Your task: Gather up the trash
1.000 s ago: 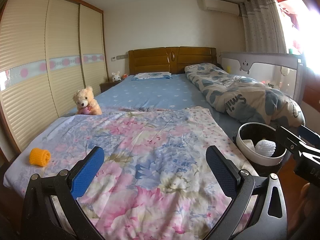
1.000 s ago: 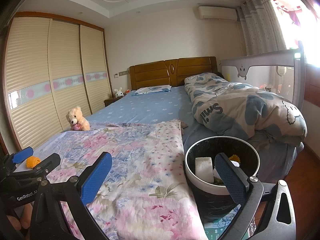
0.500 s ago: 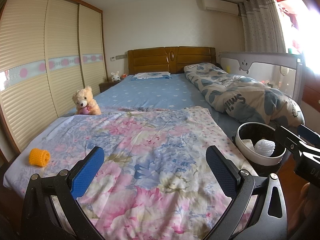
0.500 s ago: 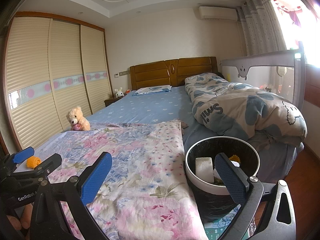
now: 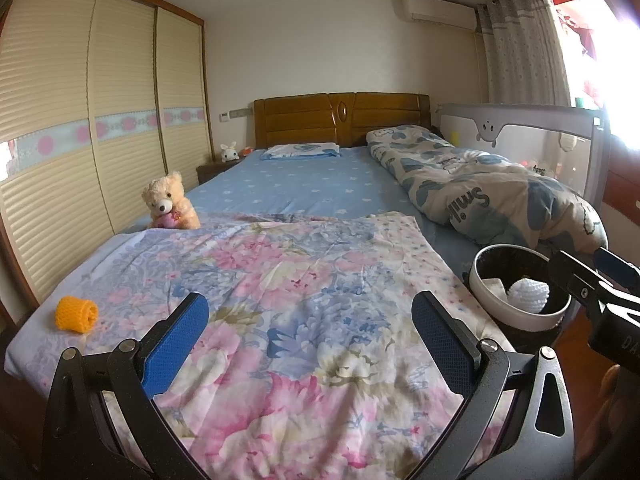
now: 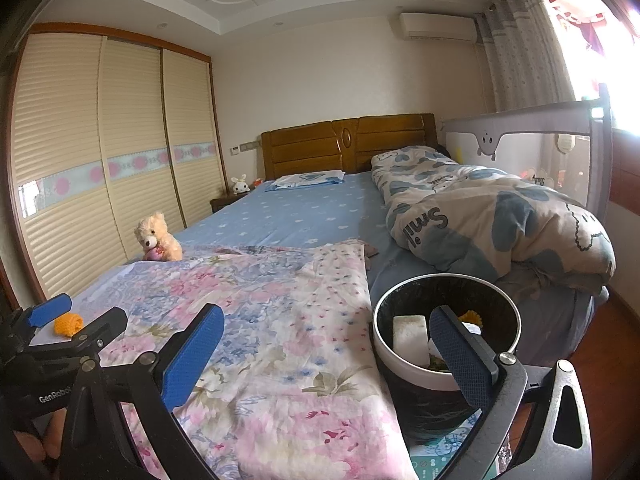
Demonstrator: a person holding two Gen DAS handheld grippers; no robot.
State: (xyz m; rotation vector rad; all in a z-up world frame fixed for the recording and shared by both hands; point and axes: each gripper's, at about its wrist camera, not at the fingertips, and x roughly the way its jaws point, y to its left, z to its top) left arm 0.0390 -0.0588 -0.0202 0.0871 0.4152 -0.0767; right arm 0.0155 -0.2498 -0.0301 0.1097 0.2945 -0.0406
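Two black hand-held grippers with blue textured pads hang at the foot of a bed, both spread wide and holding nothing: the left gripper [image 5: 308, 330] over a rumpled pink-and-blue floral cotton sheet [image 5: 304, 288], the right gripper [image 6: 326, 350] with one pad over the mouth of a round white-rimmed bin lined with a black bag [image 6: 446, 378]. The bin, just beside the mattress corner, already holds a white foam block [image 6: 409, 338], a white knitted ball [image 5: 528, 296] and something yellow. One stray piece remains on the sheet, near the left edge: a small orange knitted cylinder [image 5: 76, 314], soft and ribbed. Fetching it well likely means sweeping the left gripper across, straddling its short width and closing gently so the yarn compresses without snagging the sheet. Beyond lie a tan plush teddy bear [image 5: 170, 202], a rolled heart-print quilt [image 5: 480, 184] and a glossy wooden headboard [image 5: 340, 118].
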